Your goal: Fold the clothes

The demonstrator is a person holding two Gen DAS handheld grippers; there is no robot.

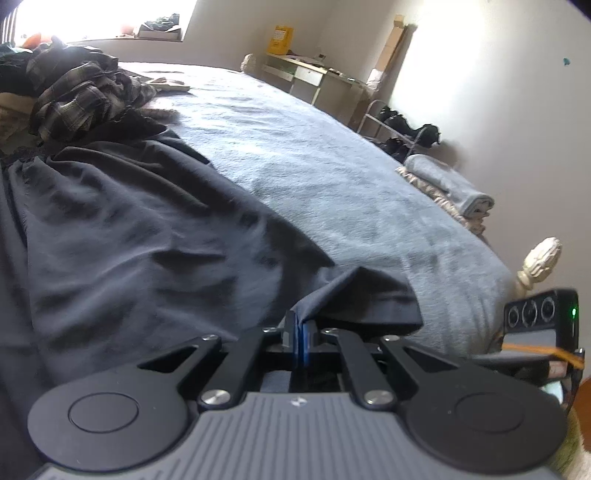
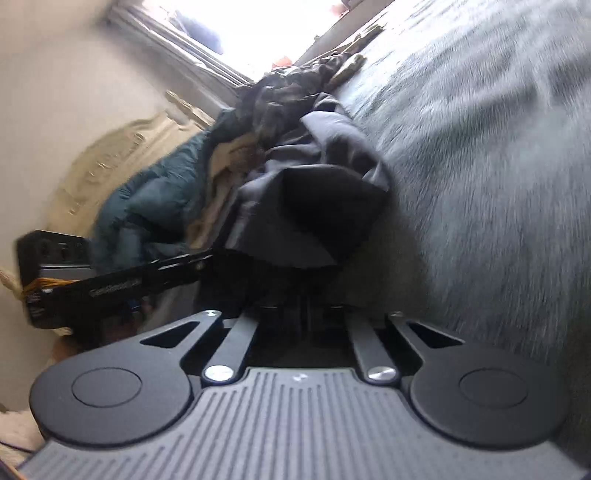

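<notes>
A lived-in home bedroom. A bed [image 1: 332, 155] under a grey blanket fills the room, with heaped clothes [image 1: 81, 99] by a bright window [image 1: 103, 18]. A cluttered desk [image 1: 314, 74] and shoe rack [image 1: 402, 125] line the wall.

A dark grey garment [image 1: 147, 229] lies spread and rumpled on the bed, soft folds running across it, stretching away ahead and to the left of the left hand-held gripper [image 1: 299, 332]. One corner [image 1: 354, 299] of it is pulled up into a peaked fold right at the tips of that hand-held gripper, pinched between the shut fingers. In the right wrist view the same dark cloth [image 2: 314, 218] bunches just ahead of the right hand-held gripper [image 2: 303, 310], a flap standing up in shadow; whether it is caught at the tips is too dark and blurred to tell. Further beyond, a plaid shirt [image 1: 81, 99] sits crumpled in a heap.
</notes>
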